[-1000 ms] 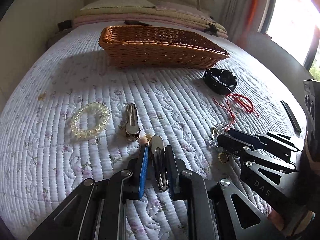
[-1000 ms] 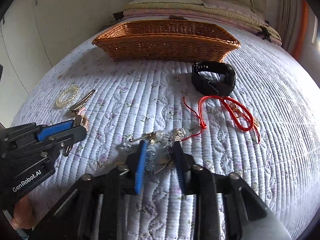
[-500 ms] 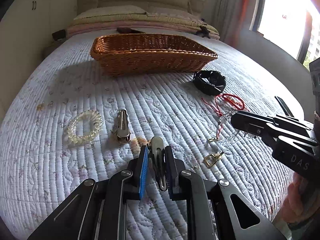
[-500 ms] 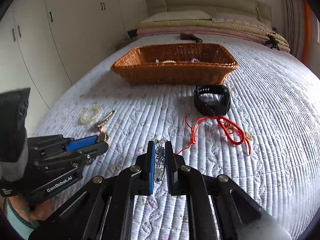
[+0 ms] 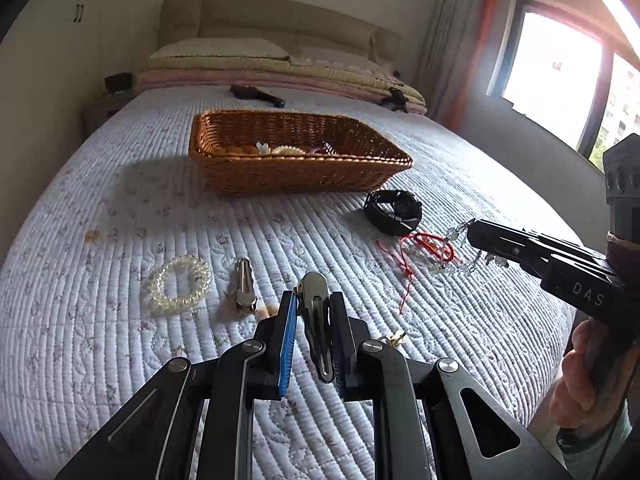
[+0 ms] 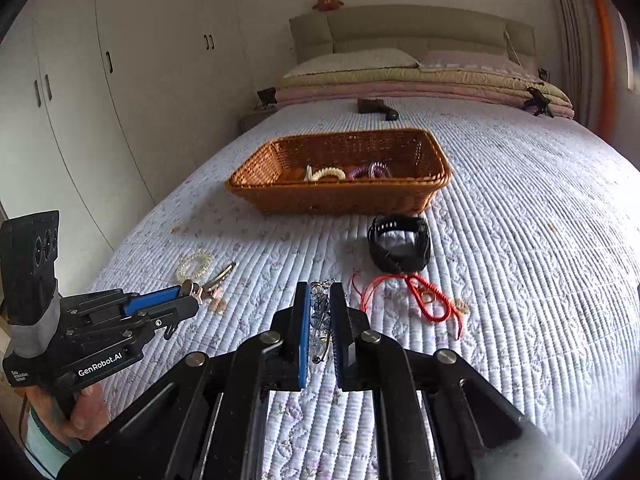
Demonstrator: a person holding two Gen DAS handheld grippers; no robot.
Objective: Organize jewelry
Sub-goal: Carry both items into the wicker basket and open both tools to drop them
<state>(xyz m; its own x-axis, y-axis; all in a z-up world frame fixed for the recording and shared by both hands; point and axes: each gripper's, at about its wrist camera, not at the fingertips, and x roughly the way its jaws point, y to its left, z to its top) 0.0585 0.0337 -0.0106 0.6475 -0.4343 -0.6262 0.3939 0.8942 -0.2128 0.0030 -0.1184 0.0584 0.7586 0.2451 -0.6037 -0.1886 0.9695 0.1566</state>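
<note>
My left gripper is shut on a silver hair clip and holds it above the quilt. My right gripper is shut on a crystal bead chain, which dangles from its tips in the left wrist view. A wicker basket with several pieces of jewelry inside stands further up the bed. On the quilt lie a clear bead bracelet, a second silver clip, a black watch, a red cord bracelet and a small gold piece.
The bed's white quilt carries everything. Folded bedding and pillows lie at the headboard with a dark object in front. White wardrobes stand left of the bed, a window to the right.
Both grippers have risen off the quilt with their items. The right gripper closed on the bead chain and lifted it; the basket's inside has come into view.
</note>
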